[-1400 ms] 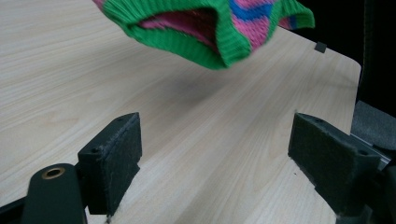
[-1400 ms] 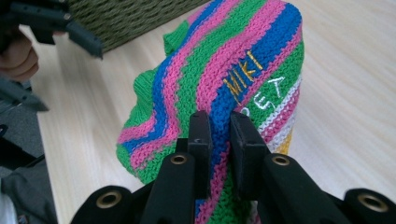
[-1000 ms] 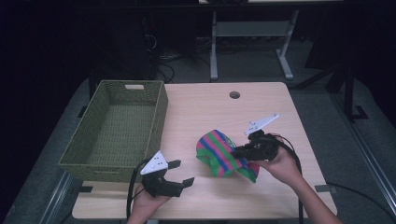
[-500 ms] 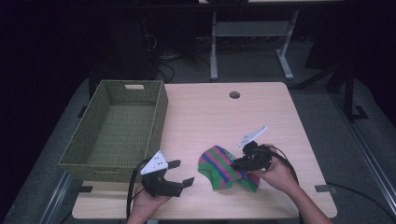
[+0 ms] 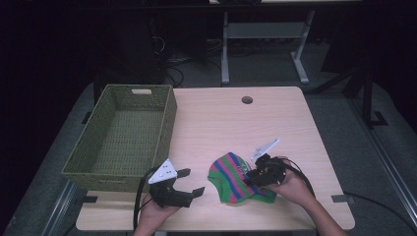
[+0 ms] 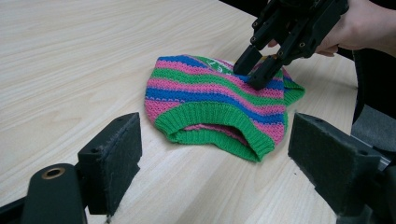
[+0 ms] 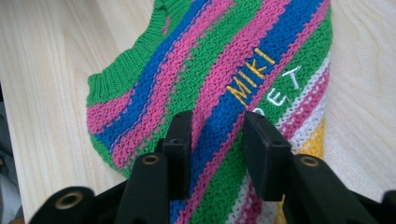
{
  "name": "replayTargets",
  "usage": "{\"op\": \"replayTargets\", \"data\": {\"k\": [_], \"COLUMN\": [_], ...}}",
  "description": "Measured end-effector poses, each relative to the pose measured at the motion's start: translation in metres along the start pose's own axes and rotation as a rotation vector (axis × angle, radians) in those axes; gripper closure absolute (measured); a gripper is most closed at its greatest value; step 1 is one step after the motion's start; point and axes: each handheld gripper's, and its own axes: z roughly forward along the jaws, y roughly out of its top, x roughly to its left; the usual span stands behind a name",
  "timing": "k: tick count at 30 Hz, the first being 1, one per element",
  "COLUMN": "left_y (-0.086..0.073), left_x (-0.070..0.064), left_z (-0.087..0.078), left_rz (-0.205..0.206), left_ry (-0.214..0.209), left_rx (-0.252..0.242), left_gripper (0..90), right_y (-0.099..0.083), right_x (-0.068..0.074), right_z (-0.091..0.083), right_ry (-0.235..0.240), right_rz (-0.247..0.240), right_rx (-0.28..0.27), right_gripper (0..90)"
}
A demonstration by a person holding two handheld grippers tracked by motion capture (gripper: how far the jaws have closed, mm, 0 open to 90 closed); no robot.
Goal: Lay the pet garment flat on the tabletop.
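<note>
A knit garment striped in green, pink and blue lies on the wooden table near its front edge. Yellow "MIKI" lettering shows on the garment in the right gripper view. My right gripper presses down on its right part, jaws closed on a pinch of the knit. In the left gripper view the right gripper holds the far side of the garment. My left gripper rests just left of the garment, wide open and holding nothing, facing the ribbed green hem.
A green woven basket with nothing in it stands along the table's left side, just behind the left gripper. A round cable hole sits near the table's far edge. Bare wood stretches behind the garment.
The right gripper has carried the garment down and toward the front edge; it was raised and bunched, and now lies flat on the table. The left gripper has stayed put.
</note>
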Motion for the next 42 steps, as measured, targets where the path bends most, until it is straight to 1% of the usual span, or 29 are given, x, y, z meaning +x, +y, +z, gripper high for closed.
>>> {"op": "replayTargets", "data": {"k": [2, 3, 4, 7, 8, 10, 11, 12, 13, 14, 15, 16, 17, 18, 20, 21, 22, 23, 26, 28, 29, 30, 35, 36, 38, 39, 40, 41, 42], "left_y": [0.0, 0.0, 0.0, 0.0, 0.0, 0.0, 0.0, 0.0, 0.0, 0.0, 0.0, 0.0, 0.0, 0.0, 0.0, 0.0, 0.0, 0.0, 0.0, 0.0, 0.0, 0.0, 0.0, -0.001, -0.001, -0.001, -0.001, -0.001, -0.001], "left_x": [0.0, 0.0, 0.0, 0.0, 0.0, 0.0, 0.0, 0.0, 0.0, 0.0, 0.0, 0.0, 0.0, 0.0, 0.0, 0.0, 0.001, 0.001, 0.001, 0.001, 0.001, 0.001, 0.001, 0.002, 0.002, 0.002, 0.002, 0.002, 0.002], "left_z": [0.0, 0.0, 0.0, 0.0, 0.0, 0.0, 0.0, 0.0, 0.0, -0.001, -0.001, -0.001, -0.001, -0.001, -0.001, -0.001, -0.001, -0.001, -0.001, -0.001, -0.001, -0.001, -0.001, -0.001, -0.001, -0.001, -0.001, -0.001, -0.001], "left_rz": [-0.001, -0.001, -0.003, -0.004, -0.005, -0.004, -0.004, -0.004, -0.004, -0.005, -0.005, -0.004, -0.005, -0.005, -0.006, -0.008, -0.008, -0.008, -0.009, -0.009, -0.008, -0.009, -0.009, -0.011, -0.011, -0.012, -0.011, -0.012, -0.012], "left_ry": [0.0, 0.0, 0.0, 0.001, 0.001, 0.001, 0.001, 0.001, 0.001, 0.001, 0.001, 0.001, 0.001, 0.001, 0.002, 0.001, 0.002, 0.002, 0.001, 0.0, 0.0, -0.001, -0.003, -0.005, -0.007, -0.007, -0.008, -0.008, -0.008], "left_rx": [-0.001, -0.001, -0.002, -0.001, -0.001, -0.001, -0.003, -0.003, -0.002, 0.001, 0.001, 0.001, 0.0, 0.0, 0.001, -0.001, -0.001, -0.001, 0.0, 0.0, 0.001, 0.001, -0.001, -0.003, 0.002, 0.002, 0.002, 0.001, 0.001], "left_gripper": [17.1, 17.1, 17.1, 17.1, 17.1, 17.1, 17.1, 17.1, 17.1, 17.1, 17.1, 17.1, 17.1, 17.1, 17.1, 17.1, 17.1, 17.1, 17.1, 17.1, 17.1, 17.1, 17.1, 17.1, 17.1, 17.1, 17.1, 17.1, 17.1], "right_y": [-0.001, -0.001, 0.0, 0.002, 0.005, 0.007, 0.01, 0.01, 0.011, 0.014, 0.014, 0.016, 0.016, 0.018, 0.019, 0.02, 0.02, 0.021, 0.022, 0.023, 0.023, 0.023, 0.024, 0.024, 0.024, 0.024, 0.023, 0.022, 0.022], "right_x": [0.0, 0.0, 0.002, 0.004, 0.009, 0.011, 0.019, 0.019, 0.022, 0.029, 0.029, 0.036, 0.036, 0.039, 0.042, 0.044, 0.047, 0.049, 0.054, 0.057, 0.057, 0.059, 0.061, 0.062, 0.062, 0.063, 0.063, 0.065, 0.065], "right_z": [-0.003, -0.003, -0.007, -0.012, -0.017, -0.019, -0.021, -0.021, -0.021, -0.019, -0.019, -0.017, -0.017, -0.013, -0.012, -0.009, -0.008, -0.005, 0.001, 0.009, 0.009, 0.016, 0.025, 0.03, 0.032, 0.034, 0.036, 0.04, 0.04], "right_ry": [0.011, 0.011, 0.014, 0.007, 0.014, 0.019, 0.017, 0.017, 0.025, 0.044, 0.044, 0.052, 0.052, 0.062, 0.071, 0.076, 0.082, 0.086, 0.102, 0.119, 0.119, 0.125, 0.127, 0.104, 0.096, 0.107, 0.102, 0.087, 0.087], "right_rz": [-0.003, -0.003, -0.001, -0.009, -0.021, -0.027, -0.051, -0.051, -0.065, -0.088, -0.088, -0.113, -0.113, -0.144, -0.15, -0.164, -0.16, -0.177, -0.19, -0.198, -0.198, -0.203, -0.211, -0.227, -0.23, -0.223, -0.227, -0.244, -0.244], "right_rx": [-0.012, -0.012, -0.029, -0.038, -0.056, -0.057, -0.06, -0.06, -0.063, -0.066, -0.066, -0.062, -0.062, -0.059, -0.053, -0.051, -0.041, -0.041, -0.031, -0.014, -0.014, 0.002, 0.015, 0.019, 0.02, 0.026, 0.032, 0.034, 0.034], "right_gripper": [57.4, 57.4, 54.6, 52.9, 52.0, 51.7, 51.0, 51.0, 50.9, 50.9, 50.9, 50.7, 50.7, 50.3, 50.3, 50.3, 50.3, 50.4, 50.9, 52.4, 52.4, 53.1, 53.8, 54.4, 54.7, 55.2, 55.6, 56.2, 56.2]}}
